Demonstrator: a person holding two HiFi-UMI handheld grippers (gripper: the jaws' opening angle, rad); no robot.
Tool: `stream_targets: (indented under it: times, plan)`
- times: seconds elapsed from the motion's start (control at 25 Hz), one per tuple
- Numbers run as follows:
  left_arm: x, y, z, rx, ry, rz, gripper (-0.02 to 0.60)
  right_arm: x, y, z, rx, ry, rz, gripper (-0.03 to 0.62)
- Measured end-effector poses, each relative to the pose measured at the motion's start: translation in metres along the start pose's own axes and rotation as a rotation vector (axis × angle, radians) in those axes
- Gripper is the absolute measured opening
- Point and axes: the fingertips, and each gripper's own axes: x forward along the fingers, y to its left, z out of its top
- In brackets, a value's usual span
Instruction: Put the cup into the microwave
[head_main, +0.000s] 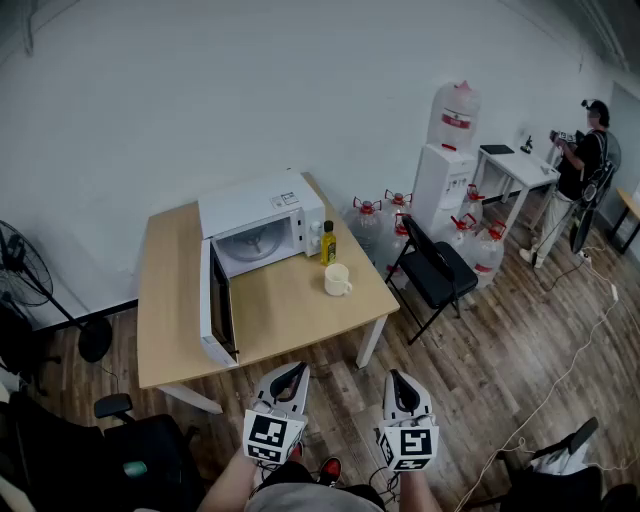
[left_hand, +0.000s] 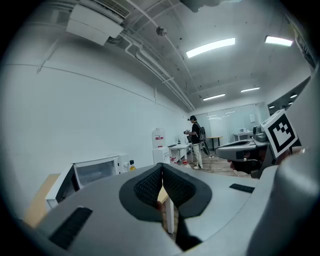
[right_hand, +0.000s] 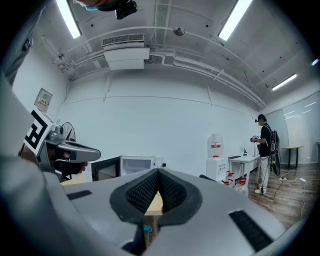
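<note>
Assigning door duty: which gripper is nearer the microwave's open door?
Left. The left gripper sits just right of the door, short of the table; the right gripper is farther right.

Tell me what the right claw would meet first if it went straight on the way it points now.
Probably the near edge of the wooden table, by its right corner: in the right gripper view the shut right claw lines up with that tabletop, the microwave to the left. Depth is unclear.
</note>
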Motion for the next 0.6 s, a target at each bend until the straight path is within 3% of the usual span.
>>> stream_targets:
  times: [0.6]
  plan:
    - [0.045,-0.002,0.000,-0.007,0.004,-0.032,0.025,0.020,-0.034,0.000,0.010,0.009,-0.031,0.017]
